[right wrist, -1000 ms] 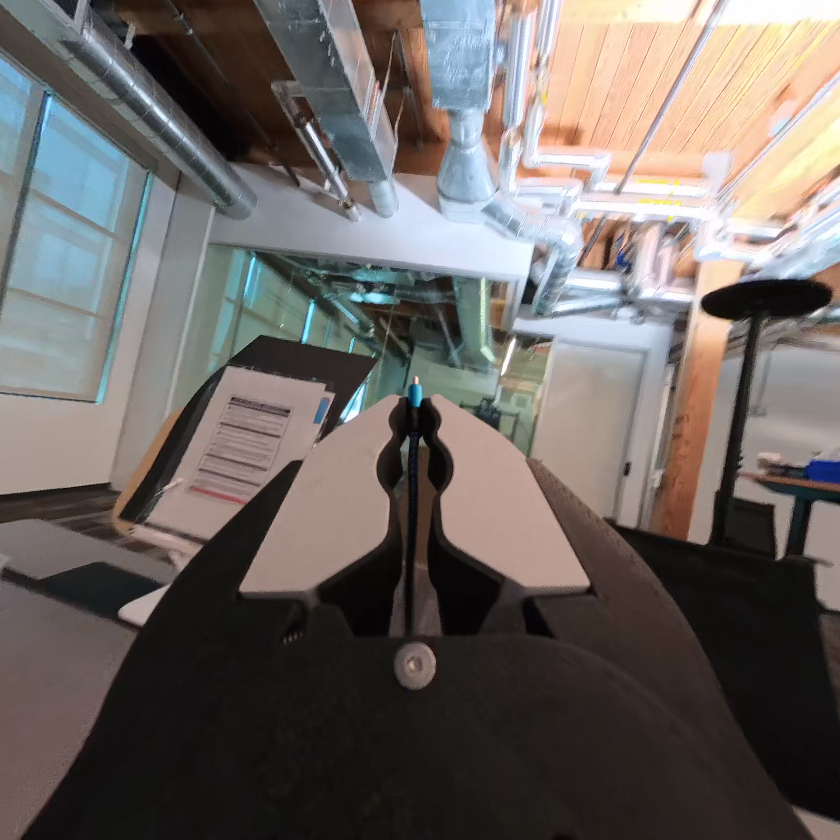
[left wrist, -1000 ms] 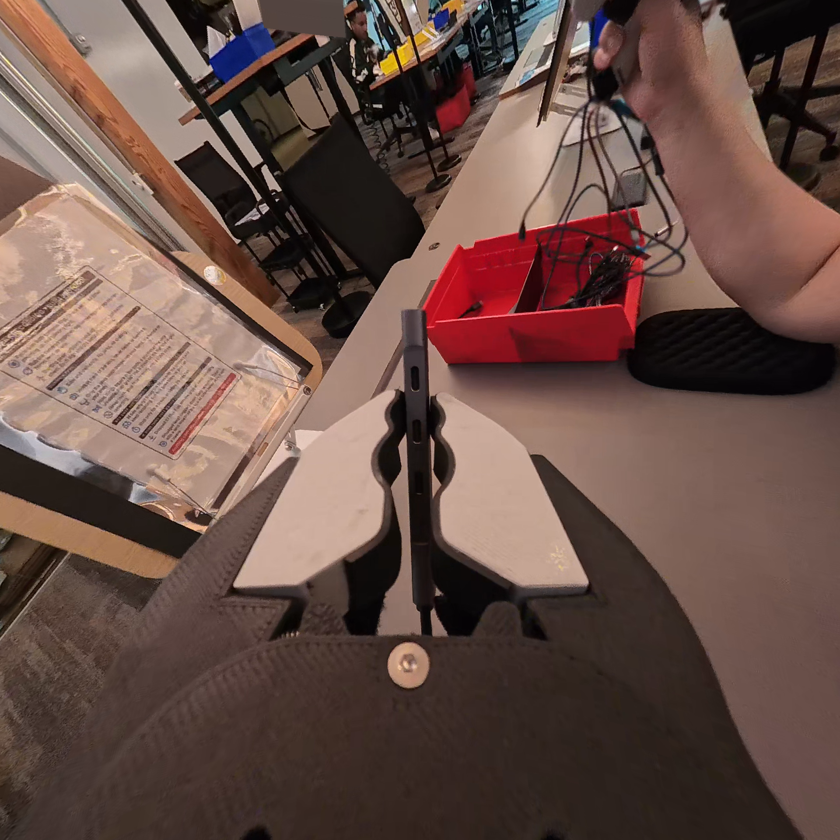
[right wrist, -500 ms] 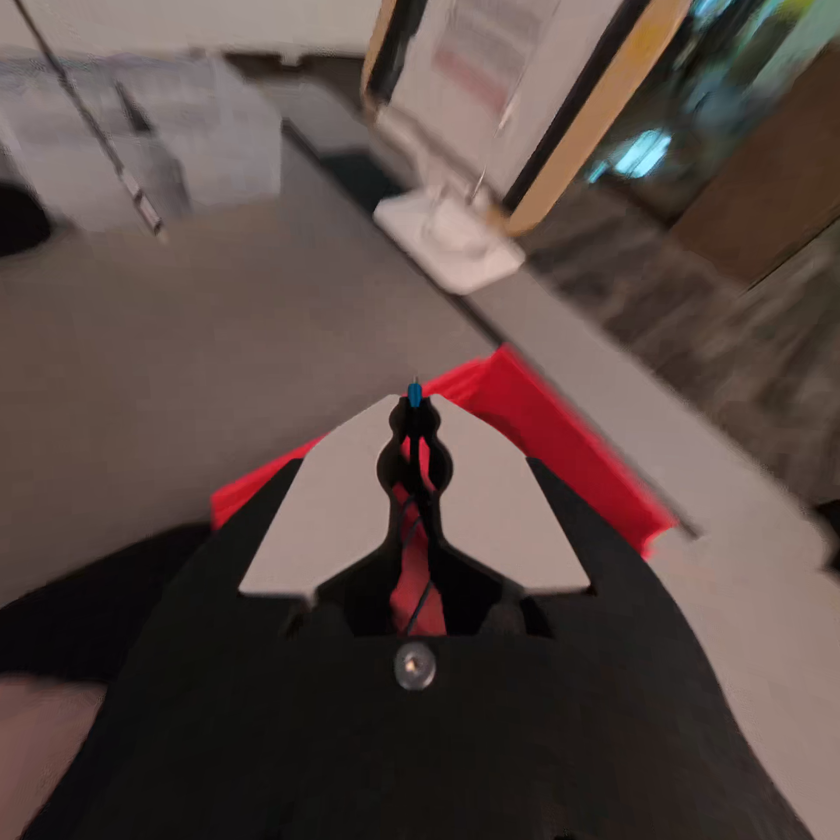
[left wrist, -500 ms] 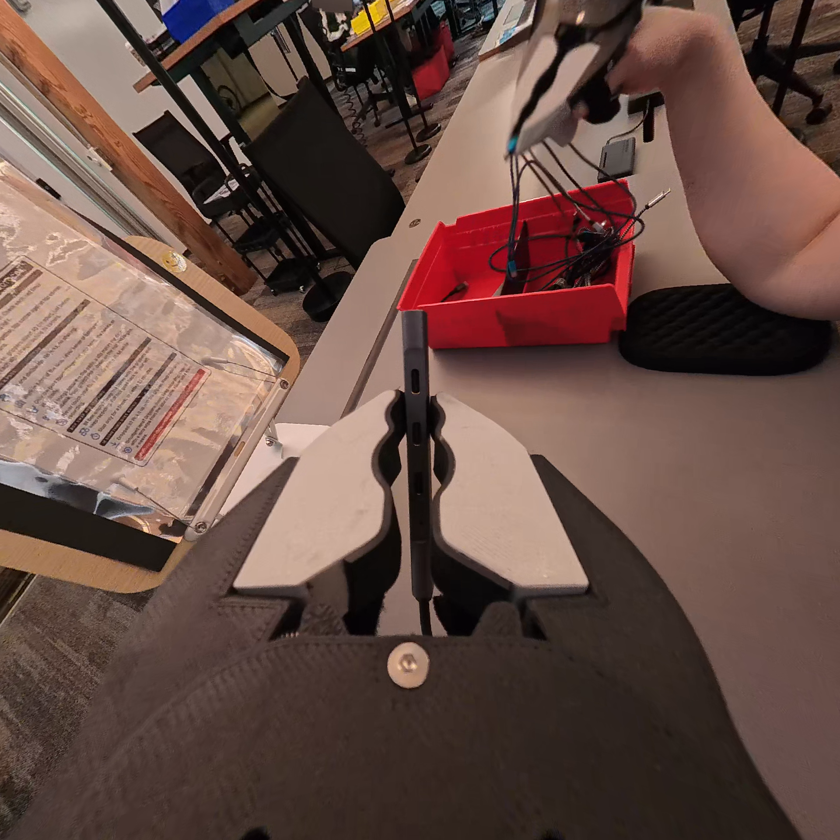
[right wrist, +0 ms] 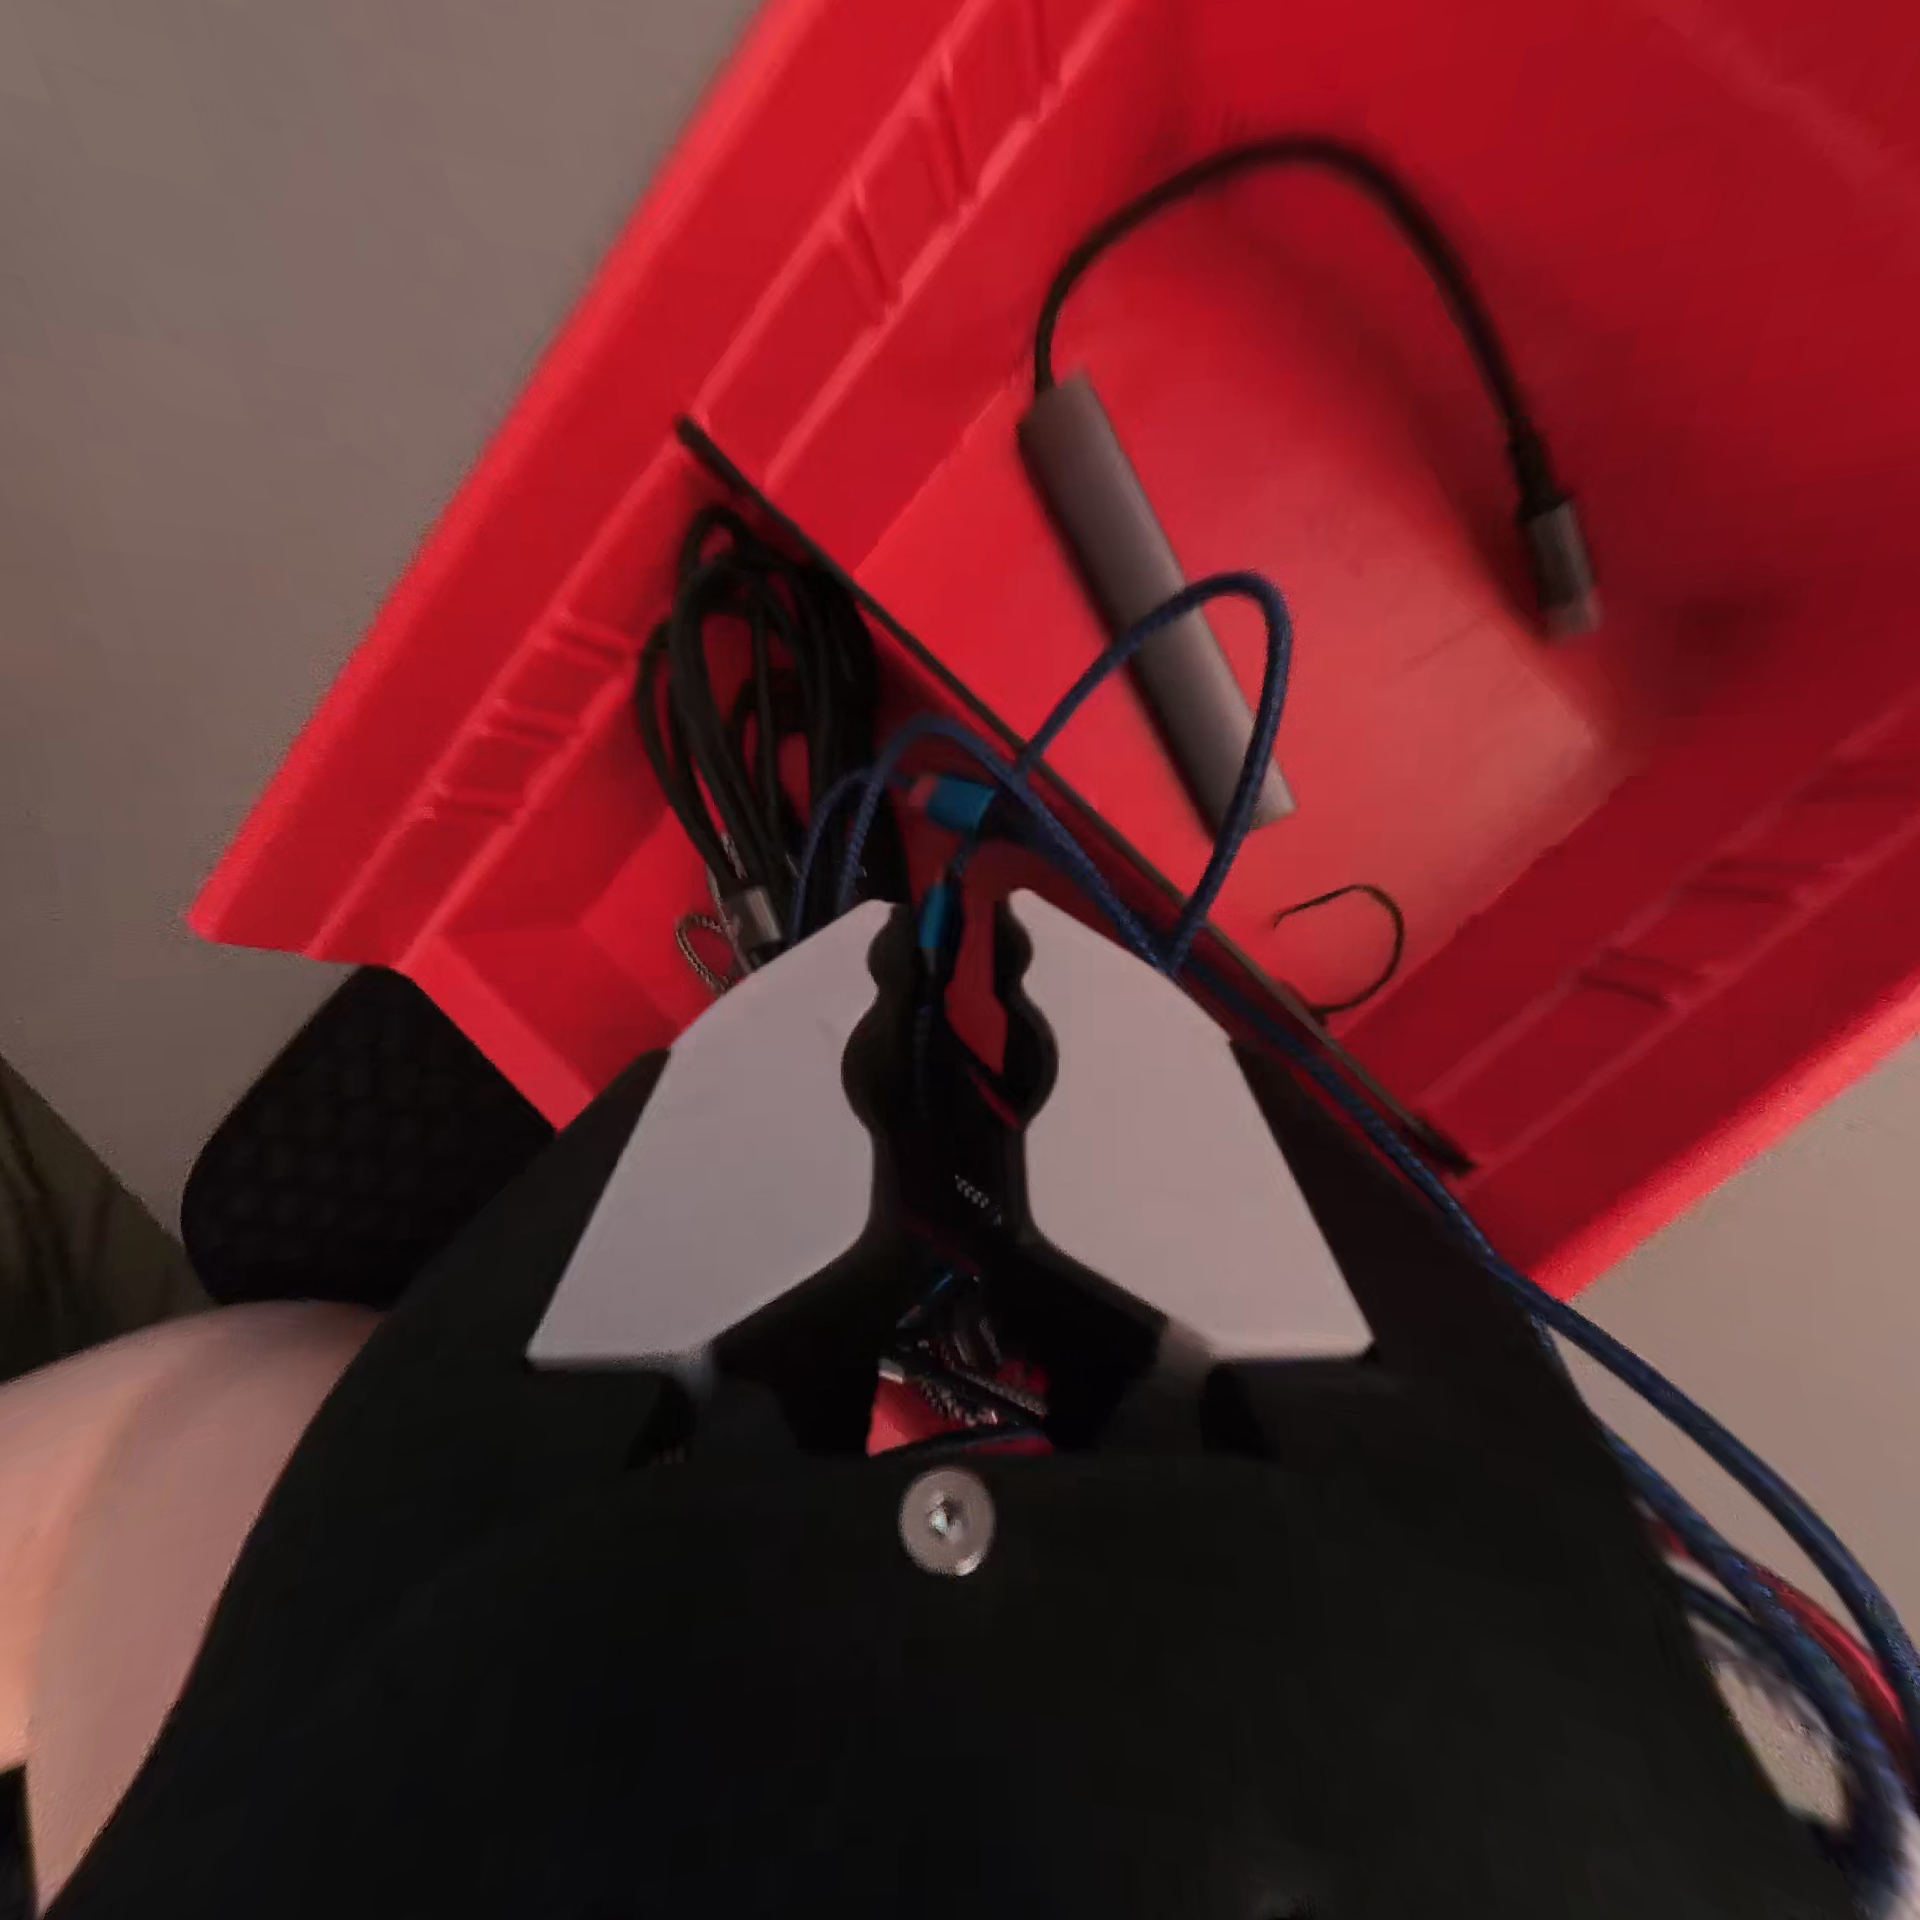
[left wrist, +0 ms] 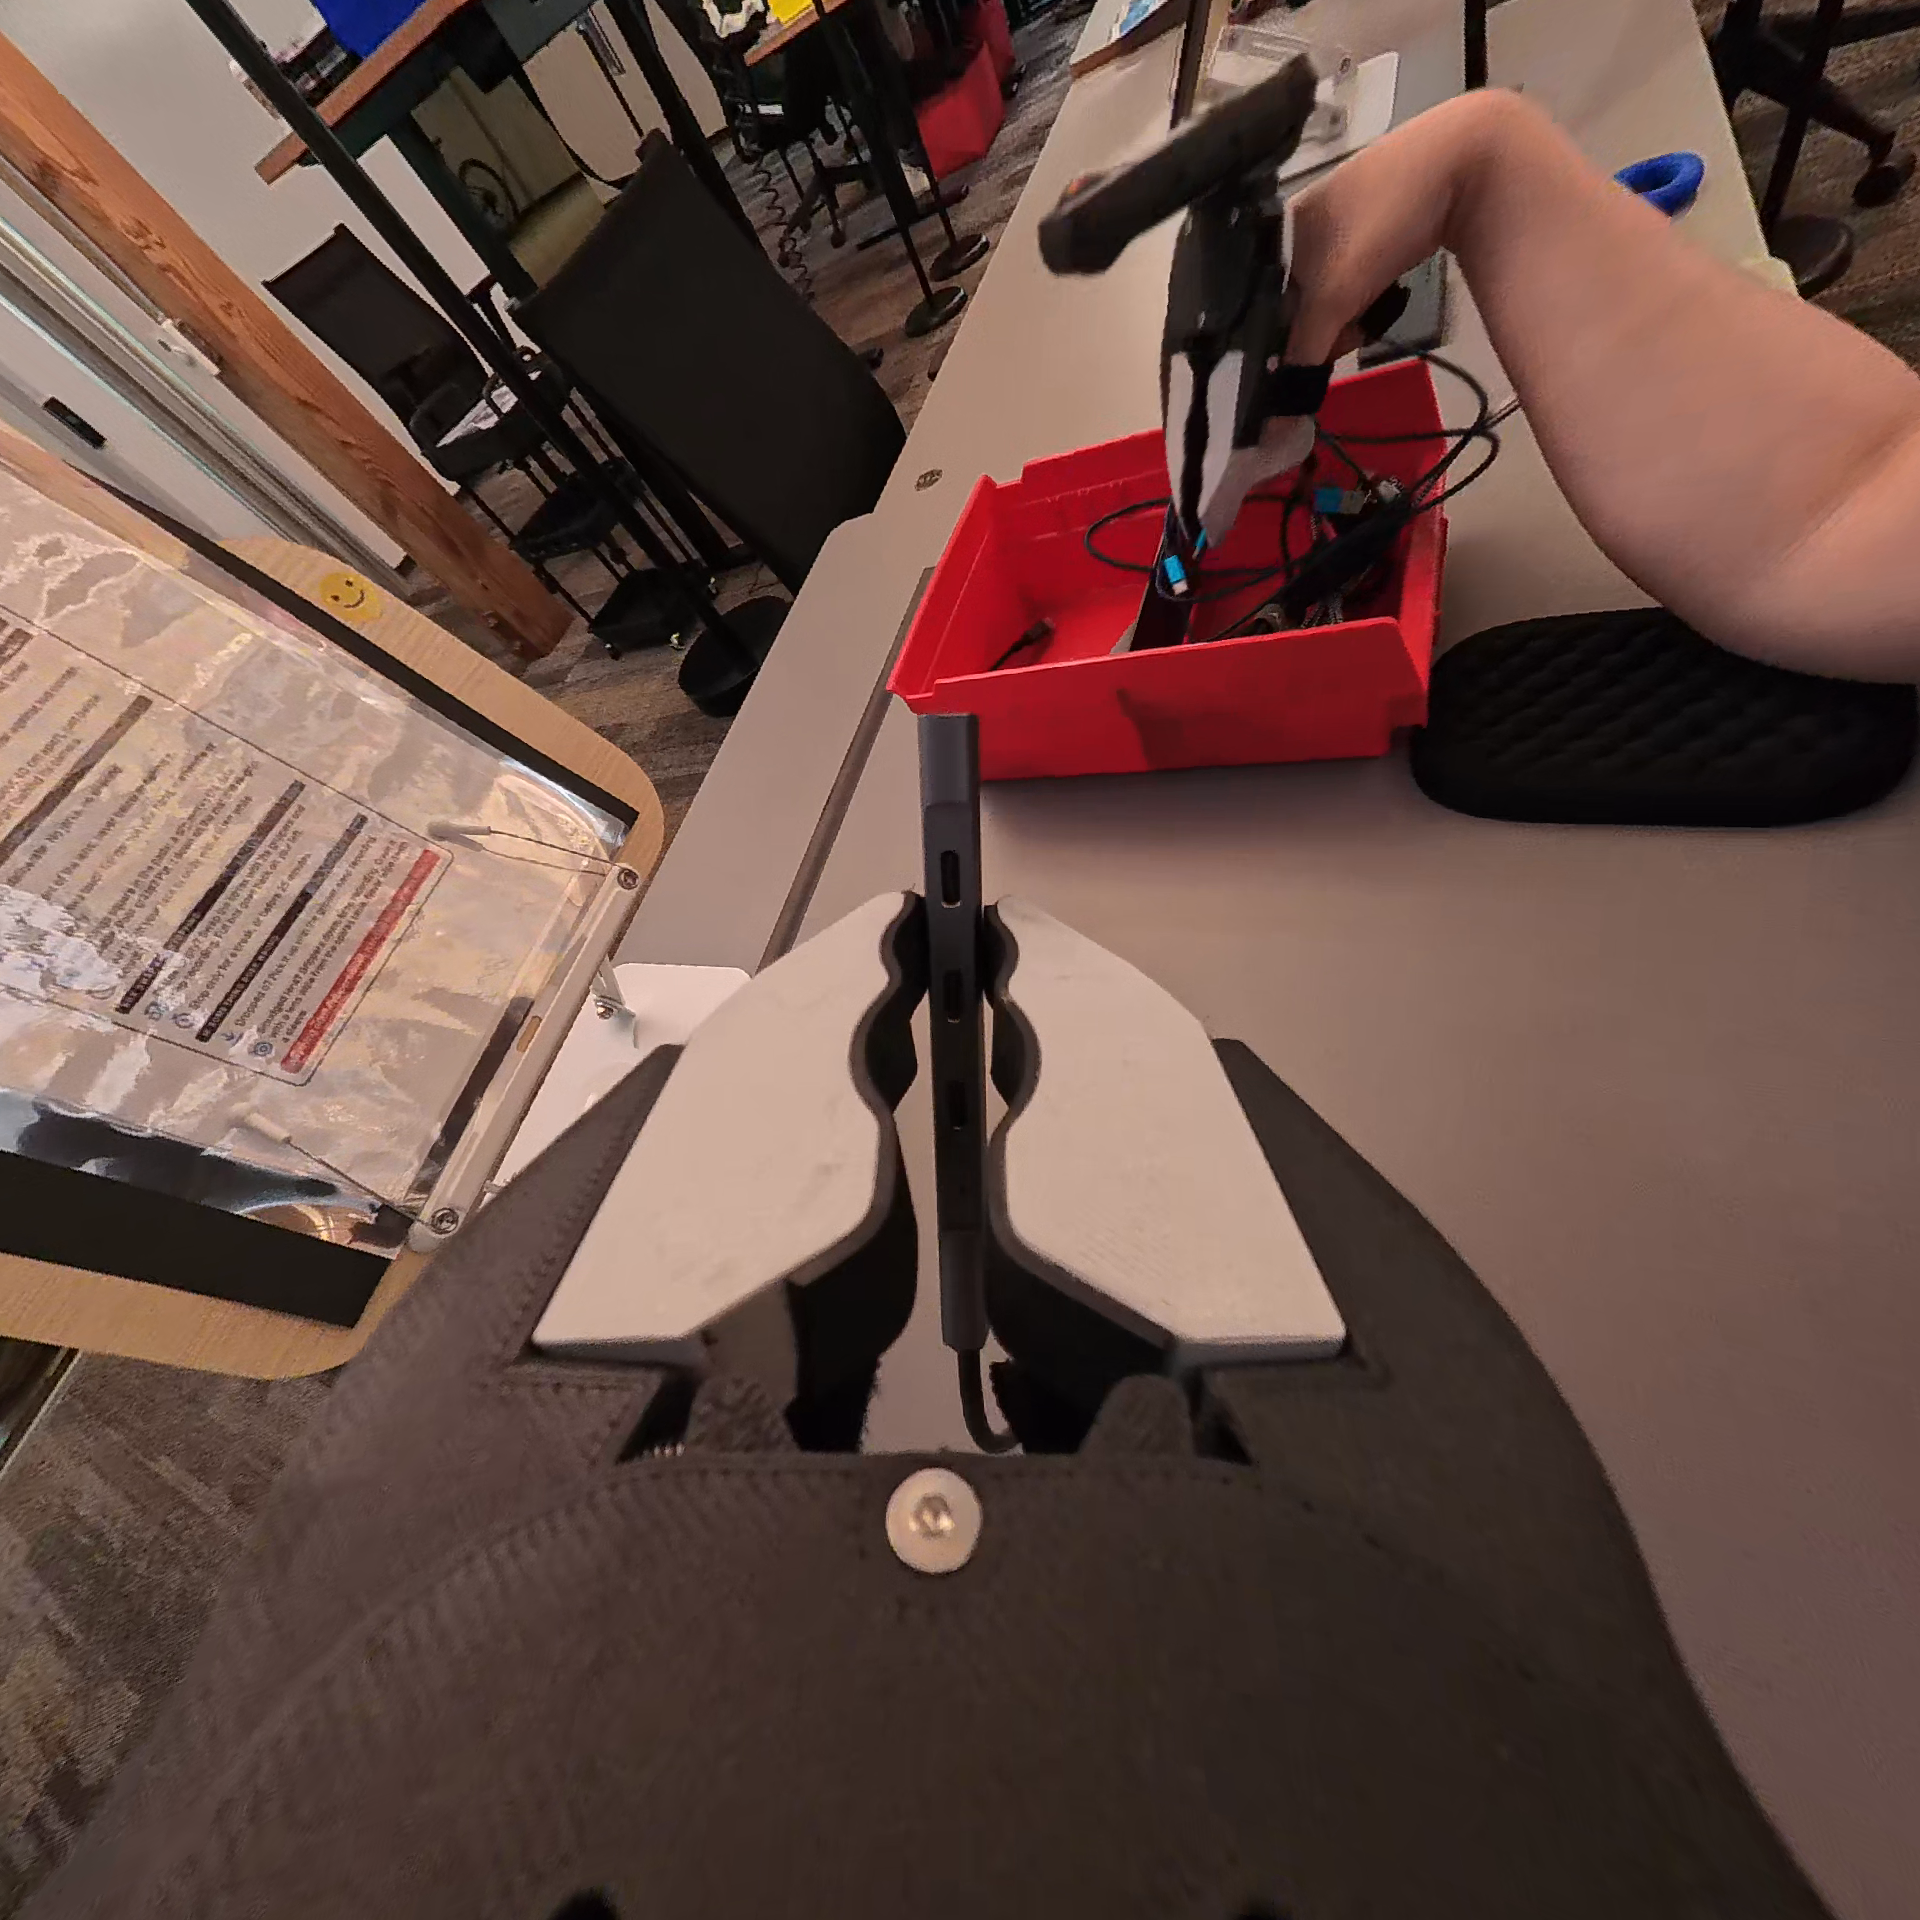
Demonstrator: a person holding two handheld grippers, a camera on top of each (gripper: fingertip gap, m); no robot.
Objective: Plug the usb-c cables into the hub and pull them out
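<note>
Grey table (left wrist: 1558, 1143) carries everything; landmark = red bin (left wrist: 1174, 717) standing on it. Clear-fronted sign board (left wrist: 260, 935) w/ printed sheet stands off the table edge, well left of the bin in left wrist view. Black wrist pad (left wrist: 1662, 727) lies just beside the bin, on its right in that view, w/ the person's forearm (left wrist: 1662, 416) resting on it.

Left gripper (left wrist: 948, 914) is short of the bin, nearer the cam, above the table. Its fingers are pressed onto a slim dark hub (left wrist: 951, 997) held edge-up, ports facing the cam, far end sticking out past the tips toward the bin's front wall; hub's tail cord (left wrist: 977, 1403) runs back btwn the fingers.

Right gripper (right wrist: 951, 914) points down into the bin, over the black divider (right wrist: 1039, 790). Jaws sit slightly apart, w/ a blue braided cable (right wrist: 1226, 790) and its light-blue plug (right wrist: 940, 914) at the tips; frame is blurred, so can't tell if the cable is really pinched. Its loop arcs across the divider.

Inside the bin: a second grey hub (right wrist: 1153, 613) w/ black cord lies in one compartment. A bundle of black cables (right wrist: 727, 707) lies in the other.
</note>
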